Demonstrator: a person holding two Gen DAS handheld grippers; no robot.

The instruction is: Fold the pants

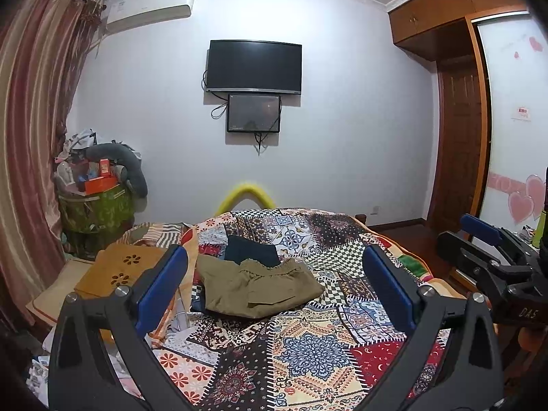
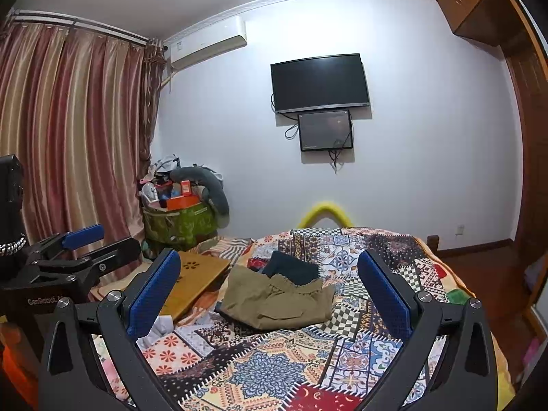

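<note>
The olive pants lie crumpled on the patchwork bedspread, partly over a dark garment. Left gripper and right gripper hover short of them, fingers spread wide, holding nothing. The fabric looks soft, light and limp; grasping the elastic waistband at its corners should be most secure.

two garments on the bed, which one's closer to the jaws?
The olive-green pants, lying in front with the gathered waistband. The dark navy garment lies behind them, farther up the quilt.
</note>
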